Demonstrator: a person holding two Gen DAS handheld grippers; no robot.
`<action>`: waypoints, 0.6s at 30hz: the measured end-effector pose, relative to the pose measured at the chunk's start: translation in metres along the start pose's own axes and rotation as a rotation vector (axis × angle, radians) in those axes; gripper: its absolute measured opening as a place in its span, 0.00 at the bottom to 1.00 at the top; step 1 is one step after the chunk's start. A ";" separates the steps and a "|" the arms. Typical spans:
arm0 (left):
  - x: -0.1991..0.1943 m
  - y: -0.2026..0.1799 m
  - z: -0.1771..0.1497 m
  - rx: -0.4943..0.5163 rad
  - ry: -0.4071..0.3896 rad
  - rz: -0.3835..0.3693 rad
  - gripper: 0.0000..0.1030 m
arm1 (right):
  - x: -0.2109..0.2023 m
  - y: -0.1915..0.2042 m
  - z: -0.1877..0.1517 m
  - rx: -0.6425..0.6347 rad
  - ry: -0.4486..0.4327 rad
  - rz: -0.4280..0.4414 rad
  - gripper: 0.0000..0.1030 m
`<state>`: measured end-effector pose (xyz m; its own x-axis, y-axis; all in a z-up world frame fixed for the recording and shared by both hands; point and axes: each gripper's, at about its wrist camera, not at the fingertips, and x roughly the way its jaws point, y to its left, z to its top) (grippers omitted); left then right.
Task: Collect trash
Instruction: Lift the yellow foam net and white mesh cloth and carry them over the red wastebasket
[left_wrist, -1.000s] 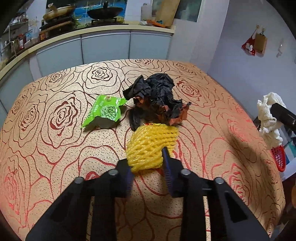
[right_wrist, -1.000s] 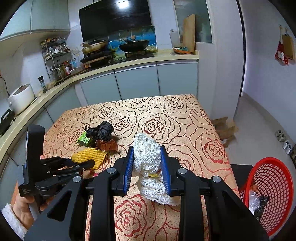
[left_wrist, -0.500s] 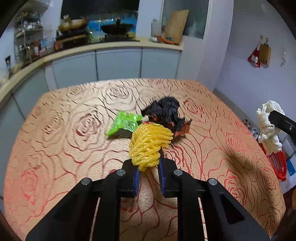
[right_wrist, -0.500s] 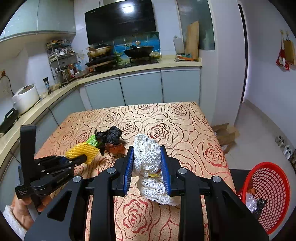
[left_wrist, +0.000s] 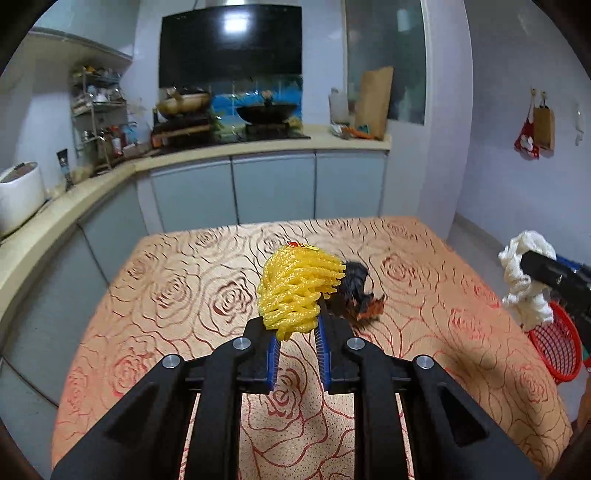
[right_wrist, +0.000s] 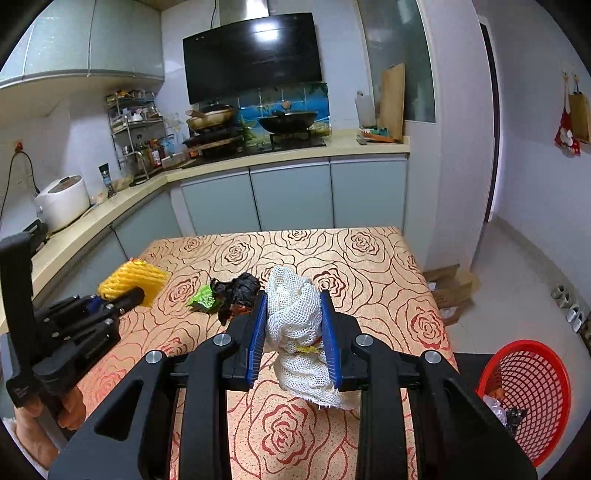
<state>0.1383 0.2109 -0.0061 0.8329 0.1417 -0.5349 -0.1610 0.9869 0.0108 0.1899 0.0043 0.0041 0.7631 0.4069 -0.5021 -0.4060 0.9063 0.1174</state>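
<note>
Left wrist view: left gripper (left_wrist: 297, 338) fingers clamp yellow foam net (left_wrist: 297, 286), right gripper (right_wrist: 294, 341) fingers clamp white mesh net (right_wrist: 295, 317), both lifted; black bag (right_wrist: 236, 290) and green wrapper (right_wrist: 202, 297) remain mid-counter (right_wrist: 369, 266); red basket (right_wrist: 532, 387) beyond the counter's right edge holds some trash.

A table (right_wrist: 369, 258) under a rose-patterned orange cloth fills the middle of a kitchen with pale walls. Behind the table an L-shaped counter (right_wrist: 332, 149) on grey-blue cabinets (right_wrist: 291, 195) carries a stove with a wok (right_wrist: 288, 120), under a glossy black range hood (right_wrist: 255, 55). Right of the table lies a light tiled floor (right_wrist: 517, 280).
</note>
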 end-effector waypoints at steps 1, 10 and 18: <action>-0.004 0.000 0.002 -0.002 -0.010 0.004 0.15 | -0.002 0.000 0.000 0.001 -0.003 0.000 0.27; -0.024 -0.009 0.011 0.000 -0.061 0.025 0.15 | -0.019 -0.010 0.001 0.019 -0.029 -0.015 0.27; -0.032 -0.028 0.013 0.028 -0.088 0.006 0.15 | -0.029 -0.022 0.001 0.039 -0.039 -0.043 0.27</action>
<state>0.1231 0.1798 0.0220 0.8757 0.1524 -0.4581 -0.1519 0.9877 0.0383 0.1767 -0.0271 0.0169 0.7986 0.3707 -0.4741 -0.3529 0.9266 0.1299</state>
